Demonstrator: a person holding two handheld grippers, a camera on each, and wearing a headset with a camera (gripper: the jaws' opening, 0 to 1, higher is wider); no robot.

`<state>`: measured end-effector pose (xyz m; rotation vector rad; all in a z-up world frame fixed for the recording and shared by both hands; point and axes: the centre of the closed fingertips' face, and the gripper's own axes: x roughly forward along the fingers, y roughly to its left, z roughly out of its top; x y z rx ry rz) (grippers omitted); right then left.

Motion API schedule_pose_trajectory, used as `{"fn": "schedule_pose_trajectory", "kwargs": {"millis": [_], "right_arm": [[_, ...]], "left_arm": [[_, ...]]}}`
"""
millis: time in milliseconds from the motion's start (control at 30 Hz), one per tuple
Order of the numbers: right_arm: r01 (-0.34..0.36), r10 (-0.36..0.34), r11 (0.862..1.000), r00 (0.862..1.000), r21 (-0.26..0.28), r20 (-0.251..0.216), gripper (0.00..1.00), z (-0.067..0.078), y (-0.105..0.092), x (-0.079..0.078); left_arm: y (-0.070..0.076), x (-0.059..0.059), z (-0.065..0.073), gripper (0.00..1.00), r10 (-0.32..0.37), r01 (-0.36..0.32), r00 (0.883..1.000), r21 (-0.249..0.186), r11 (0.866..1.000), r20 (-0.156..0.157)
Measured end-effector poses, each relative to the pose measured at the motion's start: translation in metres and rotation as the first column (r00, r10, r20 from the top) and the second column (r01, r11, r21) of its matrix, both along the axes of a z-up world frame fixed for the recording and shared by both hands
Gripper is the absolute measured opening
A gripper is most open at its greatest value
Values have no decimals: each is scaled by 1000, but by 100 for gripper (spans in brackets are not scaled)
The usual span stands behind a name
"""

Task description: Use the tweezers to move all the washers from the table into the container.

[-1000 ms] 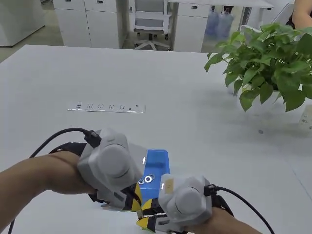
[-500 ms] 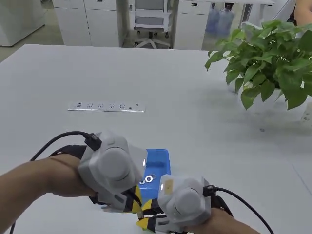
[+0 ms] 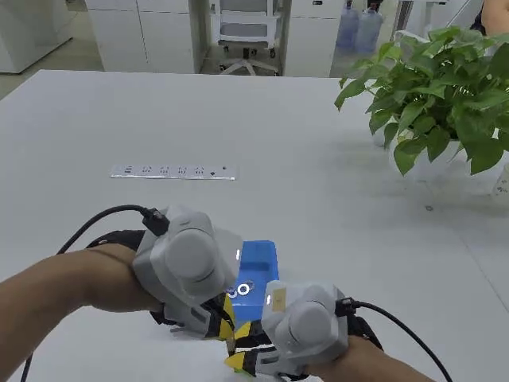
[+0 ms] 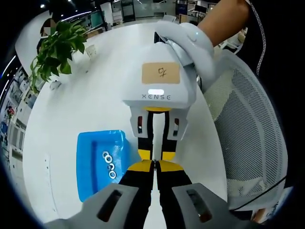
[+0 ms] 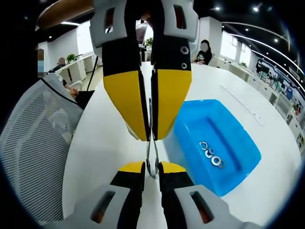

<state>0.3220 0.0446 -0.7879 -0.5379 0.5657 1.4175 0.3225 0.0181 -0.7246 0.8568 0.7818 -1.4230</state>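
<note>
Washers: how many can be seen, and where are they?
4 washers, as far as I can tell, lying in a row inside the blue container. More may sit hidden on the table.

Bright, even light from ceiling lamps is falling on the pale table, which is reading soft grey in the head view with only faint, diffuse shadows beneath the plant, and that view is looking sharp throughout. In the two gripper views the fisheye lens is bowing straight edges strongly toward the outer parts, and the table is washing out to near white in the left one. The blue container is showing saturated colour with a pale sheen along its wall, while the thin metal tweezers are glinting slightly.
</note>
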Motion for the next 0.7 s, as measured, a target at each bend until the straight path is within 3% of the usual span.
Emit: {"fn": "schedule_pose_trajectory", "kwargs": {"millis": [300, 700], "right_arm": [[33, -33, 999, 999, 18, -16, 13, 1, -4, -1], [32, -32, 999, 999, 16, -5, 10, 1, -3, 0]], "left_arm": [[-7, -3, -1, 6, -7, 7, 1000, -15, 1000, -19], [-5, -3, -1, 6, 2, -3, 1000, -17, 1000, -21]]}}
